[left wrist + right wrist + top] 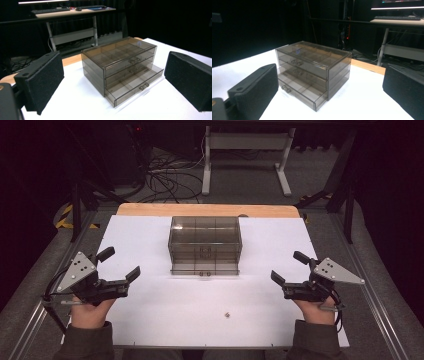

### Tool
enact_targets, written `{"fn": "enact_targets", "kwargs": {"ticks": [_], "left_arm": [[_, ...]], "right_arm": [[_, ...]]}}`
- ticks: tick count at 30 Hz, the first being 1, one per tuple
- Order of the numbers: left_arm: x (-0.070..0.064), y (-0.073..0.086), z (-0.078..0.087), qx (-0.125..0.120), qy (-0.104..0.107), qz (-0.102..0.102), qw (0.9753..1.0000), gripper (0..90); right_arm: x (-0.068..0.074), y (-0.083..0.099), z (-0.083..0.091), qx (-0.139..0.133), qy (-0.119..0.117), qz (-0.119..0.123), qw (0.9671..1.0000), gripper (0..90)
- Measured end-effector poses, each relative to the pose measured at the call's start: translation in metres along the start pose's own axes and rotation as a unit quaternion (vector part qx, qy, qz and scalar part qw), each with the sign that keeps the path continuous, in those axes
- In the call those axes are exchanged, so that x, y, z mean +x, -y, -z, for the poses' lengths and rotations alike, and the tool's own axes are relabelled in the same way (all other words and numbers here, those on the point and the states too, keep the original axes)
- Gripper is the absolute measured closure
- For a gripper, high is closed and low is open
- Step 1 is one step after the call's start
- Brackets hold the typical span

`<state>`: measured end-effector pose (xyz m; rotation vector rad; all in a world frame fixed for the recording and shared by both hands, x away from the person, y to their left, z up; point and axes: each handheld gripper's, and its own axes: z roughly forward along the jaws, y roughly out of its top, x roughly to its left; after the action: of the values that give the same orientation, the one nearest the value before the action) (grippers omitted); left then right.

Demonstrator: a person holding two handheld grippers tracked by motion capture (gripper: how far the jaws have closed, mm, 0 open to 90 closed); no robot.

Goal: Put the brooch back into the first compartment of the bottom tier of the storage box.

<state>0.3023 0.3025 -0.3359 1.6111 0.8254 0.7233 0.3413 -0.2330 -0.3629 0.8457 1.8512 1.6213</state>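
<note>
Nearest the high camera, two sleeved forearms come up from the bottom edge, one at each lower corner of the white sheet that covers the table.

On the left, the person's left hand holds the left gripper low over the sheet, its grey three-cornered plate tilted outward. Its jaws stand wide apart with nothing between them; in the left gripper view the two black pads frame bare white sheet and the box beyond.

In the middle, well apart from both grippers, sits a smoky see-through drawer box, toward the far side of the sheet and close to the strip of bare wooden table edge. It has three drawers stacked one over another. In both gripper views the bottom drawer is pulled partway out toward the person, while the two above it sit flush. Small handles show on the drawer fronts.

Nearer the person, a tiny pale object lies alone on the sheet, slightly right of centre; it is too small to make out.

On the right, the right hand holds the right gripper, mirrored to the other. Its jaws are likewise spread wide and empty, pointed in at the box.
</note>
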Motion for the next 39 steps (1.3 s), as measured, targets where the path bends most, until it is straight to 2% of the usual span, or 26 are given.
{"fn": "enact_targets", "kwargs": {"ticks": [4, 6, 8, 9, 15, 17, 25, 31, 39], "left_arm": [[0.0, -0.001, 0.001, -0.005, 0.002, 0.001, 1.0, 3.3], [0.0, -0.001, 0.001, -0.005, 0.005, 0.001, 1.0, 3.2], [0.0, 0.0, 0.001, -0.004, 0.008, 0.002, 1.0, 3.1], [0.0, 0.0, 0.001, -0.004, 0.008, 0.003, 1.0, 3.1], [0.001, 0.0, 0.002, -0.004, 0.006, 0.006, 1.0, 3.0], [0.0, 0.0, 0.002, -0.004, 0.006, 0.005, 1.0, 3.1], [0.0, 0.0, 0.002, -0.003, 0.008, 0.006, 0.9999, 3.1], [0.0, 0.001, 0.0, 0.0, 0.01, 0.004, 0.9999, 3.3], [0.0, 0.001, 0.0, 0.001, 0.014, 0.007, 0.9999, 3.2]], "right_arm": [[0.0, 0.002, -0.002, 0.019, -0.011, 0.012, 0.9997, 4.6], [0.0, 0.003, -0.003, 0.025, -0.011, 0.01, 0.9996, 5.7], [0.001, 0.004, -0.004, 0.034, -0.018, 0.012, 0.9992, 11.4], [0.002, 0.005, -0.004, 0.04, -0.02, 0.019, 0.9988, 18.9], [0.005, 0.007, -0.009, 0.061, -0.043, 0.032, 0.9967, 25.3], [0.008, 0.009, -0.012, 0.071, -0.052, 0.039, 0.9954, 30.4], [0.012, 0.014, -0.02, 0.093, -0.062, 0.048, 0.9926, 39.3], [0.016, 0.018, -0.026, 0.109, -0.075, 0.053, 0.9898, 43.4], [0.02, 0.022, -0.032, 0.122, -0.079, 0.057, 0.9878, 47.4]]}}
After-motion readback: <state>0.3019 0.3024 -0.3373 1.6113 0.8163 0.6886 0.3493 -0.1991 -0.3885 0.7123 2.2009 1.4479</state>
